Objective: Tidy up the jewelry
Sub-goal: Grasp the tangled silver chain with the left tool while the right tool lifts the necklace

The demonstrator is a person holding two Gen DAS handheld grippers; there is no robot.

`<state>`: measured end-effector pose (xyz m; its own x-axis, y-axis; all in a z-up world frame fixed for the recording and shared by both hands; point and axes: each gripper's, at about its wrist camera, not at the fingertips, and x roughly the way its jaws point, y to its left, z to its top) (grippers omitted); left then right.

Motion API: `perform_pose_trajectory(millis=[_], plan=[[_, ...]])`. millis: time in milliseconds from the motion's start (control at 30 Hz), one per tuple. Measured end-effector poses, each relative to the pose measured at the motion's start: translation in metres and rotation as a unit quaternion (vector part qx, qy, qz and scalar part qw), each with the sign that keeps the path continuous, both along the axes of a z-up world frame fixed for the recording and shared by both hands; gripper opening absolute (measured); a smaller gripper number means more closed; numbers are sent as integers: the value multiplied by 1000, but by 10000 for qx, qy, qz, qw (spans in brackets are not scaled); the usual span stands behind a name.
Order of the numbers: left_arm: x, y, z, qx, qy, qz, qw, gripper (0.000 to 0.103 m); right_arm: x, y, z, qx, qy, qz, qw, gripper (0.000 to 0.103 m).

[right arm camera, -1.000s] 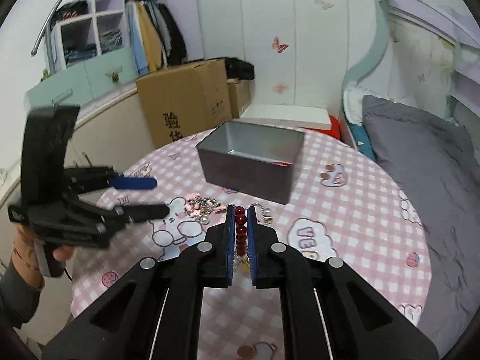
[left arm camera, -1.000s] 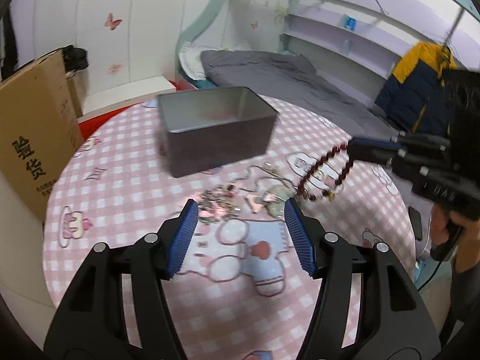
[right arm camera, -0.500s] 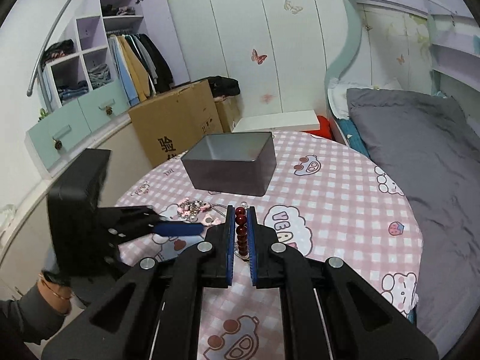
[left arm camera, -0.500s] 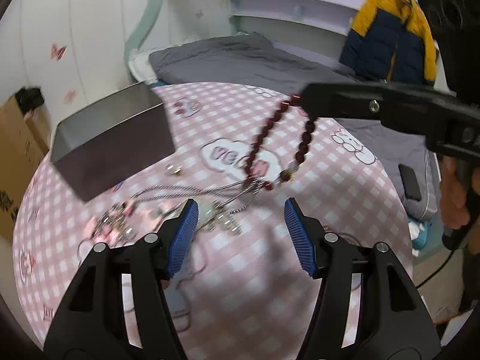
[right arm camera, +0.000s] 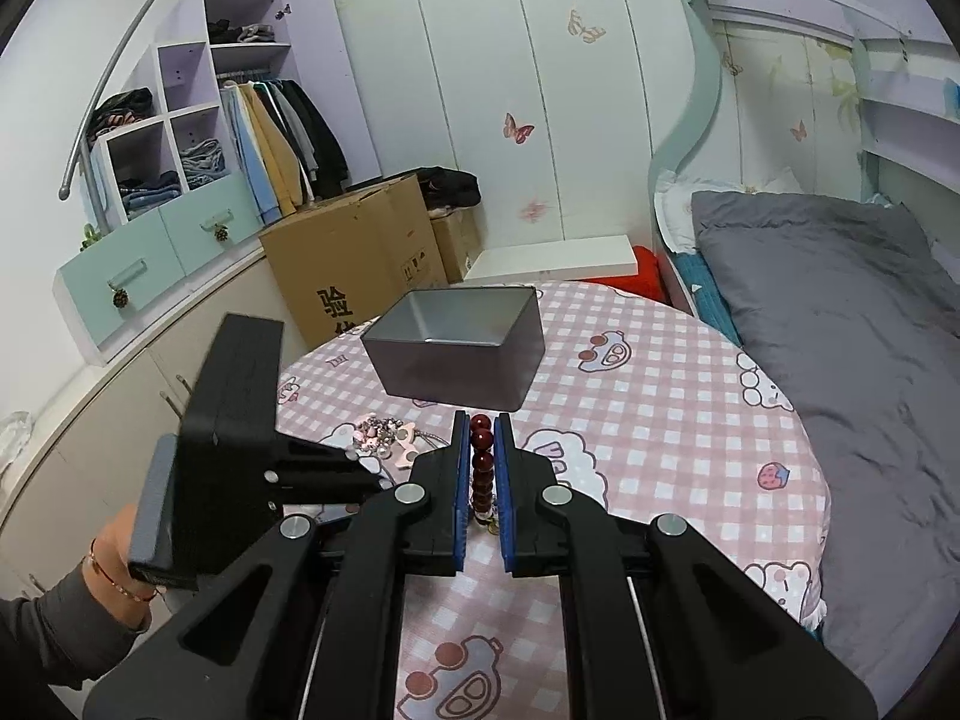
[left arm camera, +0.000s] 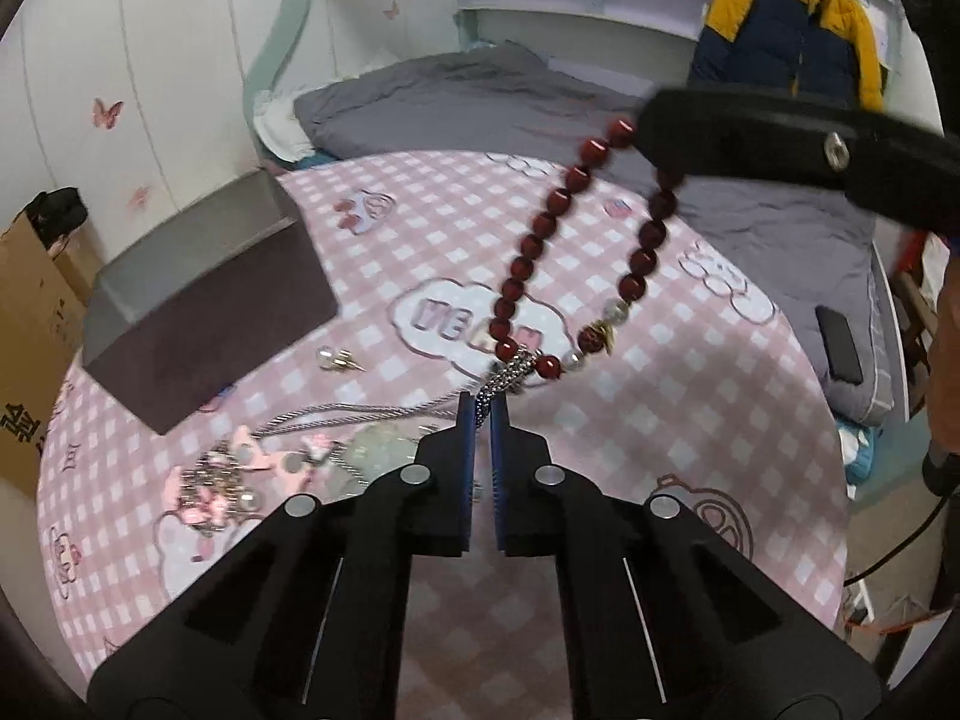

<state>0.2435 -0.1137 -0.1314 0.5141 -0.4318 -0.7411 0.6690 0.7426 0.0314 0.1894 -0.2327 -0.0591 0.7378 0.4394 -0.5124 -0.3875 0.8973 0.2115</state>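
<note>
A dark red bead bracelet hangs over the pink checked table from my right gripper, which is shut on its upper beads. A silver rope chain is caught on the bracelet's lowest beads and trails left across the cloth. My left gripper sits just below the bracelet, its jaws closing with that chain pinched between the blue pads. In the right wrist view the left tool's black body is at the left and its tips are hidden. An open grey metal tin stands farther back.
A heap of pink and silver jewelry lies left of the chain, with a small earring near the tin. A cardboard box stands behind the table. A grey bed runs along its right edge, with a phone on it.
My left gripper swung toward the hanging bracelet and went from wide open to closed on the silver chain. The right gripper kept its grip on the beads and shifted a little.
</note>
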Motion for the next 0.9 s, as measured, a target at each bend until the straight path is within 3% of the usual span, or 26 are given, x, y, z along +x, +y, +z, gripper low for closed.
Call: perform_pose_trajectory(millis=[200, 400, 900], plan=[[-1, 33, 37, -474, -277, 348, 9979, 5, -2, 10, 18, -74, -194, 71, 9998, 6], [-4, 73, 87, -1069, -617, 659, 9902, 5, 3, 28, 42, -228, -374, 138, 9989, 6], [-1, 111, 146, -1752, -923, 740, 9774, 5, 38, 87, 25, -556, 113, 415, 9975, 6]])
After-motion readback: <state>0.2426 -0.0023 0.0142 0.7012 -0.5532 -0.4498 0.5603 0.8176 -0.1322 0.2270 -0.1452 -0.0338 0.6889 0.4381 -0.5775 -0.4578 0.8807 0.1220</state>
